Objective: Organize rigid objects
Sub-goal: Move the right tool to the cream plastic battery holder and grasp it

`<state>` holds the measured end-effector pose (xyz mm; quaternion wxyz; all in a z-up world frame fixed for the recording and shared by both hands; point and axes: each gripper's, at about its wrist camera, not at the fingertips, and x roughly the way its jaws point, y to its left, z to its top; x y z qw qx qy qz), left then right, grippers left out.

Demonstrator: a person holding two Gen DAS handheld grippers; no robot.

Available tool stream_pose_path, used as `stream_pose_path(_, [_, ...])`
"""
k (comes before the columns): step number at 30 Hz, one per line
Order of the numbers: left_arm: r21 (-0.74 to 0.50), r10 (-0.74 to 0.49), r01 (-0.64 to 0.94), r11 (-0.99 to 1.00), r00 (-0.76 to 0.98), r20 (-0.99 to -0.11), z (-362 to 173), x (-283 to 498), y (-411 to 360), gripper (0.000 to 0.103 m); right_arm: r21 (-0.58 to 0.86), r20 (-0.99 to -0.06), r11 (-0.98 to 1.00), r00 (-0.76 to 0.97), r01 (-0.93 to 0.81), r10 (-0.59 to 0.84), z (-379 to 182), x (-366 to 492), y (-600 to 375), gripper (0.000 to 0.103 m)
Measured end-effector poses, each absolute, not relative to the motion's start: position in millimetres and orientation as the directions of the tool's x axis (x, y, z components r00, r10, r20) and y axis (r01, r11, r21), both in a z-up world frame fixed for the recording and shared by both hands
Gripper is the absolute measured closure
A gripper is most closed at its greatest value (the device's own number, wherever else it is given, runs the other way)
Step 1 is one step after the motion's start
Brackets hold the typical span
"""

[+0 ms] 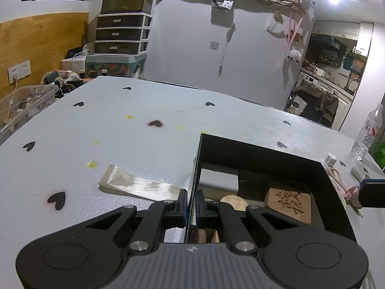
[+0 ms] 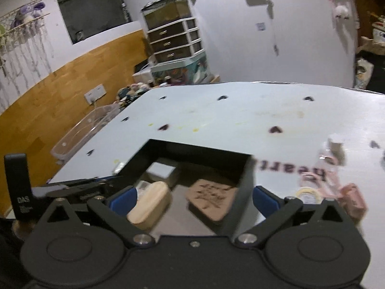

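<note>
Oblong wooden block [image 2: 149, 203], lengthwise in box [image 2: 243, 185]

I'm in someone's home here, a lived-in room. Wood-panelled lower wall [image 1: 36, 38] with white sockets [image 1: 19, 71], a stack of white plastic drawers with dark fronts [image 1: 120, 33] topped by a glass tank [image 1: 127, 0]. Soft toys hang on a rack [image 2: 26, 16]. Through the doorway on the right I see a kitchen with white cabinets and a washing machine [image 1: 310, 78]. The desk wears a pale heart-print cover [image 1: 144, 125].
</note>
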<state>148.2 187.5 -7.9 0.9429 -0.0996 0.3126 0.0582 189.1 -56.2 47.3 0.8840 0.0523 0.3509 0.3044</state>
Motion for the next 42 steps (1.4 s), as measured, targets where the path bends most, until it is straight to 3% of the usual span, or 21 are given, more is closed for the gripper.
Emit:
stream_pose_path(20, [-0.149,0.051,-0.174,0.973,0.798,-0.601,-8,148,188,0.097,0.145,-0.617,0.972,0.751,-0.185,0.236,2,181,-153,0.0])
stream_pose_path(27, [-0.148,0.051,-0.174,0.974,0.797,-0.601,-8,148,188,0.097,0.181,-0.594,0.981,0.787,-0.072,0.167,-3,188,-185,0.0])
stream_pose_path(35, [-0.148,0.051,-0.175,0.973,0.797,-0.601,-8,148,188,0.097,0.141,-0.551,0.983,0.834,0.114,-0.017,-7,216,-231,0.0])
stream_pose_path(42, [-0.149,0.051,-0.174,0.973,0.797,-0.601,-8,148,188,0.097,0.145,-0.605,0.966,0.791,0.215,-0.086,-28,268,-262,0.0])
